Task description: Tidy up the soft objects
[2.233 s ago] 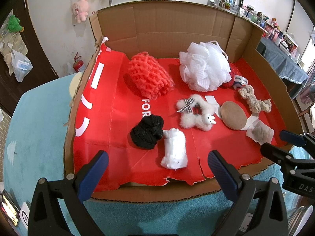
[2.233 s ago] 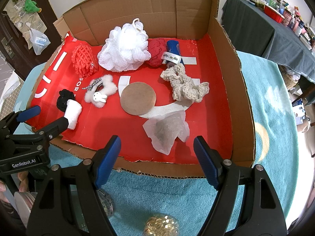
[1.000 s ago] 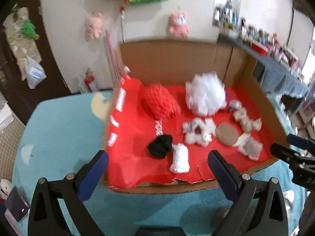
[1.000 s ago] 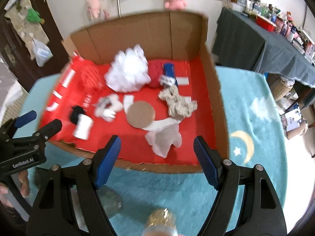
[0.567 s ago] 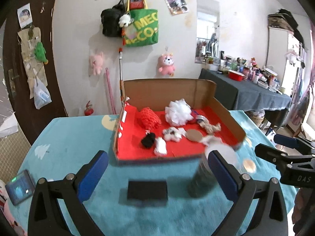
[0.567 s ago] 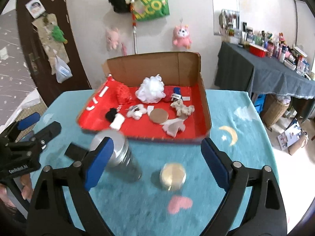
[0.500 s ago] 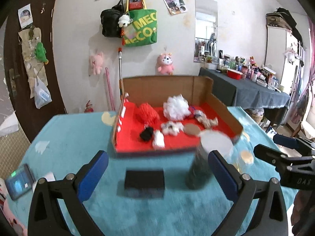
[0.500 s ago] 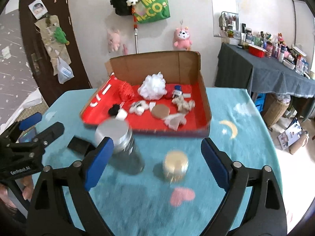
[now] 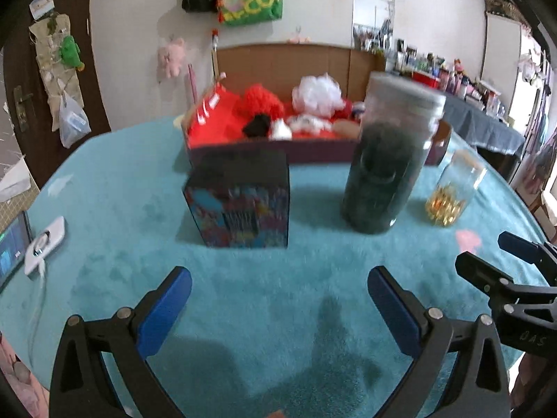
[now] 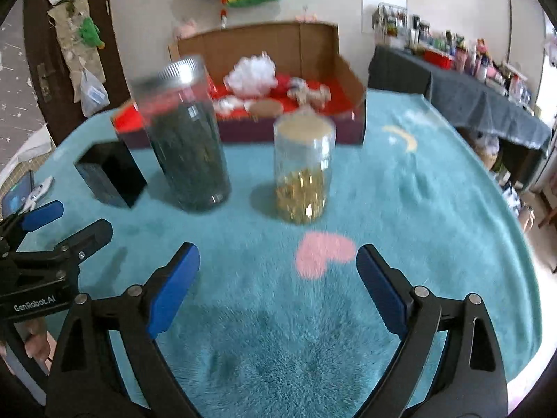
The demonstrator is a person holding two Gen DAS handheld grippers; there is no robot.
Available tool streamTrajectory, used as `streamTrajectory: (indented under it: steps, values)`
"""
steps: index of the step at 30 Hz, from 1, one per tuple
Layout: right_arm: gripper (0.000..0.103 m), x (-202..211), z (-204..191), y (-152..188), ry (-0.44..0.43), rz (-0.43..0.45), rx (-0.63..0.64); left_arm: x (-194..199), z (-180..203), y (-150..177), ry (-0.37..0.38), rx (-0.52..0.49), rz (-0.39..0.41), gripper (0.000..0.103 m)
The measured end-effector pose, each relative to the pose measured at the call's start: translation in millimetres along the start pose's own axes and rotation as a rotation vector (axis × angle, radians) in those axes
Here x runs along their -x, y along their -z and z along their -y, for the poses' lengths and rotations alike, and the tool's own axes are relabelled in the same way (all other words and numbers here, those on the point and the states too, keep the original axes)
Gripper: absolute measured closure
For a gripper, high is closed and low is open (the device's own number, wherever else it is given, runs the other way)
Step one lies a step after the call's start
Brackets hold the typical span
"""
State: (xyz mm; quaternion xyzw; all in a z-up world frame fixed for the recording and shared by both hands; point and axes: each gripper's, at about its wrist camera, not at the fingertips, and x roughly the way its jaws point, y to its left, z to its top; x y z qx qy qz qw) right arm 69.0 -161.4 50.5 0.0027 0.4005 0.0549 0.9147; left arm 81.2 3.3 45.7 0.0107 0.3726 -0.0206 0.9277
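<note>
A cardboard box (image 9: 278, 146) (image 10: 344, 80) with a red lining stands at the far side of the table. In it lie soft objects: a white mesh pouf (image 9: 316, 92) (image 10: 250, 75), a red knitted ball (image 9: 259, 102), a black pom (image 9: 257, 126), white fluffy pieces and a beige scrunchie (image 10: 311, 95). My left gripper (image 9: 278, 294) is open, low over the teal cloth well short of the box, with nothing between its fingers. My right gripper (image 10: 276, 271) is also open and empty, beside a pink heart patch (image 10: 322, 252).
A tall jar of dark contents (image 9: 386, 160) (image 10: 189, 139), a glass jar with gold pieces (image 9: 449, 191) (image 10: 303, 167) and a dark printed box (image 9: 240, 198) (image 10: 111, 174) stand between the grippers and the cardboard box. A phone and a white device (image 9: 45, 240) lie at the left edge.
Both grippers have pulled back from the cardboard box and sunk closer to the table. The jars and dark box now stand large in front. The right jaws stand wider than at first.
</note>
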Motion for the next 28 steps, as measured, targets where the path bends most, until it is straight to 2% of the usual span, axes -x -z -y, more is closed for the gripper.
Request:
streamTrajectory:
  steps: [4, 9, 28]
  values:
    - [0.011, -13, 2, 8, 0.008, -0.04, -0.007, -12, 3, 7, -0.003, -0.007, -0.04, 0.0]
    - [0.011, -16, 3, 11, 0.035, -0.043, 0.001, -24, 3, 13, -0.028, -0.018, -0.082, 0.0]
    - [0.01, -20, 9, 9, 0.055, -0.042, -0.025, -27, -4, 15, -0.003, 0.015, -0.084, 0.0]
